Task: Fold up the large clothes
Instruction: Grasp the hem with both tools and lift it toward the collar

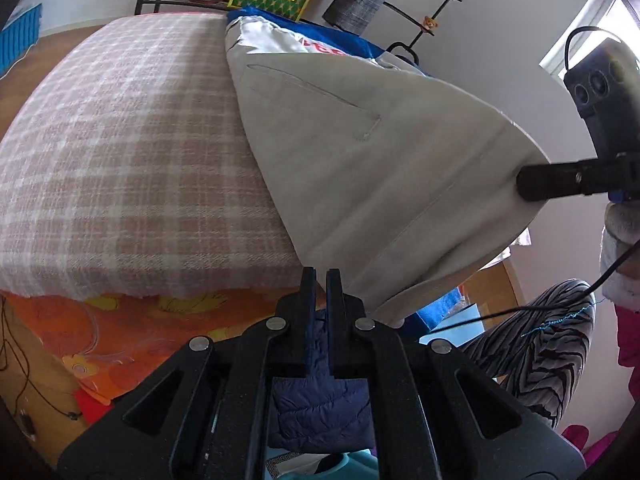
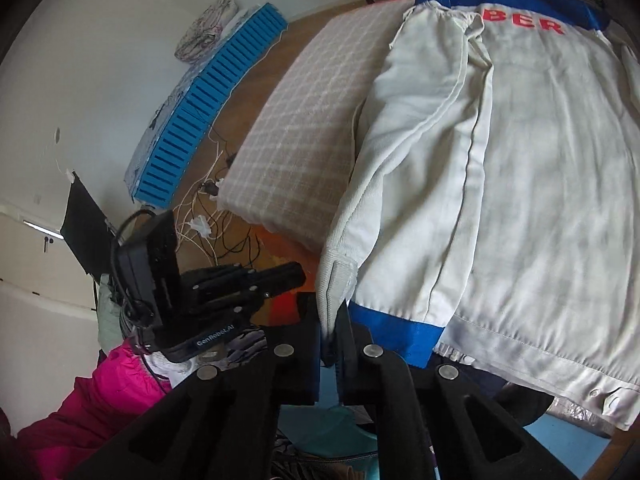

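Observation:
A large white jacket (image 2: 540, 160) with a blue collar, blue hem band and red letters lies on the bed's pink plaid blanket (image 2: 304, 120). My right gripper (image 2: 329, 316) is shut on the cuff (image 2: 336, 276) of its left sleeve. In the left wrist view that gripper (image 1: 522, 184) holds a fold of the jacket (image 1: 360, 140) raised above the blanket (image 1: 120, 160). My left gripper (image 1: 321, 276) is shut at the bed's near edge, with the cloth's lower corner just to its right and nothing seen between its pads. It also shows in the right wrist view (image 2: 300, 276), close beside the cuff.
A person's striped trouser leg (image 1: 540, 352) is at the right, pink clothing (image 2: 80, 420) and a dark blue quilted garment (image 1: 320, 400) below. A blue slatted panel (image 2: 212, 112) and cables (image 2: 216, 216) lie on the floor left of the bed. A metal rack (image 1: 420, 12) stands behind.

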A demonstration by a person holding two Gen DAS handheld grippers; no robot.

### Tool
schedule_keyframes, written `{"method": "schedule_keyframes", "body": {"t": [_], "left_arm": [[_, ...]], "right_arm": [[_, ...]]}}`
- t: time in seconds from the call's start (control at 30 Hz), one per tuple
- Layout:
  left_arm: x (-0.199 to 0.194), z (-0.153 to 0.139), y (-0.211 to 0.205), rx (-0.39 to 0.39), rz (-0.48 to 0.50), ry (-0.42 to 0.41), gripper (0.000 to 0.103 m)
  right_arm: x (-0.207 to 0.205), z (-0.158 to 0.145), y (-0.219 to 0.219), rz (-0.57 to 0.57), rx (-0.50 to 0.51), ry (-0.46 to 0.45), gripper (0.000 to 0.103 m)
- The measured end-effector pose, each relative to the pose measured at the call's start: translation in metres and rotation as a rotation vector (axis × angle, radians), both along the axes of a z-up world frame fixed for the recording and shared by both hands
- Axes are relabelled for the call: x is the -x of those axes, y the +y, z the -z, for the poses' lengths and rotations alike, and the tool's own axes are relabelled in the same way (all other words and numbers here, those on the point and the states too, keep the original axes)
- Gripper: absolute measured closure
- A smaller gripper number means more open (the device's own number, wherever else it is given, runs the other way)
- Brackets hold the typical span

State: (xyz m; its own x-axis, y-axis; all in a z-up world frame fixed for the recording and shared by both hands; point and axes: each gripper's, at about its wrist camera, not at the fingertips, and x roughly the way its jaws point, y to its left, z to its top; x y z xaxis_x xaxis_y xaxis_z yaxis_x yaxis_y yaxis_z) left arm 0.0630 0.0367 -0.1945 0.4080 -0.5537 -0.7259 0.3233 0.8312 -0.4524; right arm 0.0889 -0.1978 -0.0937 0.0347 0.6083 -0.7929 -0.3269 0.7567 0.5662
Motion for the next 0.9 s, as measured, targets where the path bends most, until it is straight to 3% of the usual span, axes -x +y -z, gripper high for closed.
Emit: {"method": "schedule_keyframes", "body": {"t": [0.13, 0.2, 0.27, 0.33, 0.53, 0.6, 0.77, 0.9], "left_arm": [[0.005, -0.004, -0.02, 0.061, 0.061, -0.021, 0.103], [0.018, 0.0, -0.034, 0.09, 0.156, 0.006, 0.103], [0.036, 0.007, -0.047, 0.061, 0.262, 0.039, 0.103], [0.049, 0.009, -0.047, 0.032, 0.287, 0.053, 0.103], [0.045, -0.012, -0.002, 0.023, 0.133, -0.011, 0.103], [0.035, -0.016, 0.004, 0.008, 0.109, -0.028, 0.103], [0.012, -0.015, -0.008, -0.029, 0.088, -0.037, 0.103], [-0.01, -0.018, -0.019, -0.043, 0.084, -0.044, 0.103]], "right_arm": [[-0.001, -0.01, -0.002, 0.026, -0.033, 0.002, 0.1], [0.001, -0.007, 0.004, 0.018, -0.019, -0.009, 0.1], [0.002, 0.0, 0.006, 0.019, -0.019, 0.007, 0.1], [0.004, 0.008, 0.002, 0.025, -0.015, 0.022, 0.1], [0.008, 0.04, -0.028, 0.11, -0.049, 0.103, 0.1], [0.012, 0.058, -0.033, 0.121, -0.01, 0.11, 0.1], [0.024, 0.12, -0.032, 0.088, 0.118, 0.232, 0.1], [0.029, 0.112, -0.034, 0.051, 0.091, 0.205, 0.097]]}}
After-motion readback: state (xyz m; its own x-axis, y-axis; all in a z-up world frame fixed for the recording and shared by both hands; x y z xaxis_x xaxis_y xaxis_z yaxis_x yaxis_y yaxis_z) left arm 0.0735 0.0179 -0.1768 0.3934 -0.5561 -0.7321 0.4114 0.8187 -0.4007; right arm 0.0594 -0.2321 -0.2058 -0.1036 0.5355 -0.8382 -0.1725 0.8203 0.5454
